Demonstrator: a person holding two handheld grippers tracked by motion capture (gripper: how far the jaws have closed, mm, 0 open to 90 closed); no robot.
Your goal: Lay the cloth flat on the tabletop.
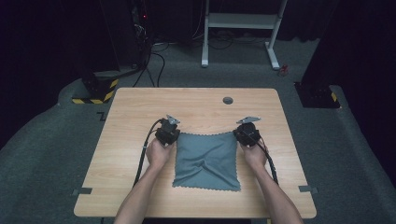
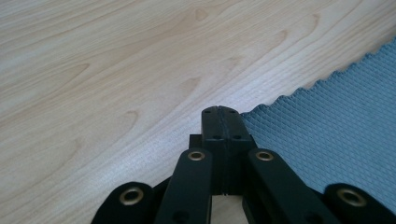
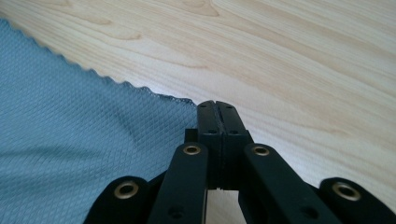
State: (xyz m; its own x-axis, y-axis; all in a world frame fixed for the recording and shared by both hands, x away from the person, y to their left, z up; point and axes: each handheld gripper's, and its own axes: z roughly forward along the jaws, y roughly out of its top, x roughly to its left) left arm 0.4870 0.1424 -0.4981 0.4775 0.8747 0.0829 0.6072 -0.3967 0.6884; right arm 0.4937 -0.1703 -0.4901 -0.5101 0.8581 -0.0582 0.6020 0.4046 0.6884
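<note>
floor: grey carpet (image 1: 56,154) | table (image 1: 196,100): light wood | backdrop: dark

I see a grey-blue cloth (image 1: 206,160) spread mostly flat on the table, roughly square, with scalloped, zigzag-cut edges and a fine diamond weave. A soft crease rises near its middle. Its far-left corner lies right at the tip of my left gripper (image 2: 220,112), the cloth extending to that gripper's right. Its far-right corner sits at the tip of my right gripper (image 3: 215,105), the cloth spreading leftward from there.
</note>
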